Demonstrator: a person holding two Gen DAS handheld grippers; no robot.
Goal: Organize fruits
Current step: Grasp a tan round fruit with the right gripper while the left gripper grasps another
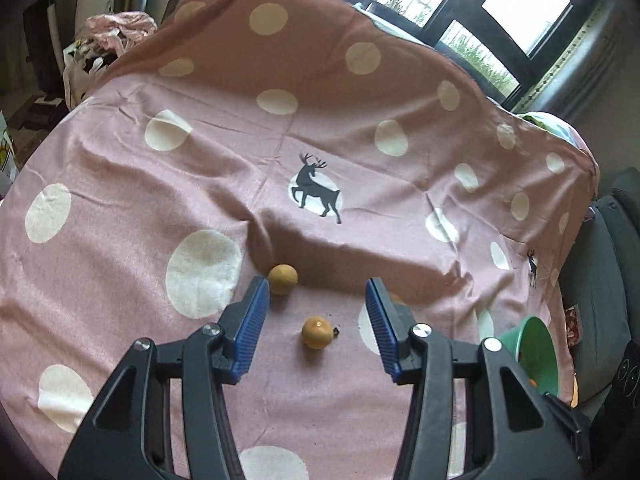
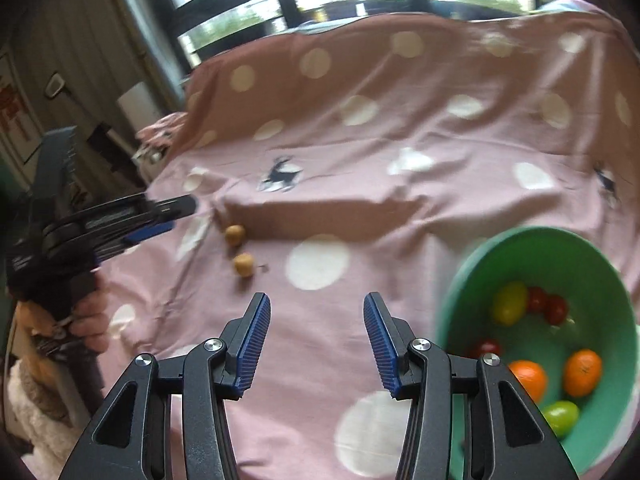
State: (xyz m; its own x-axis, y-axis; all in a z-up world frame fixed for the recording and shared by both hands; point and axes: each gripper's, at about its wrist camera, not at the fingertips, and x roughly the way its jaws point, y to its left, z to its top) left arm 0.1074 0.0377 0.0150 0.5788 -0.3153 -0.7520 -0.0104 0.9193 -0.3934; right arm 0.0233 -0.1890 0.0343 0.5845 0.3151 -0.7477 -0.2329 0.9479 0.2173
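Note:
Two small tan-orange round fruits lie on the pink polka-dot cloth. The nearer fruit sits between and below the open fingers of my left gripper; the farther fruit lies by the left fingertip. Both show in the right wrist view, the nearer and the farther. My right gripper is open and empty above the cloth. A green bowl to its right holds oranges, red tomatoes and yellow-green fruits. The bowl's rim shows in the left wrist view.
The left gripper and the hand holding it show at the left of the right wrist view. The cloth rises over a backrest behind. Windows stand beyond. Dark cushions lie right of the cloth; clothes pile at the far left.

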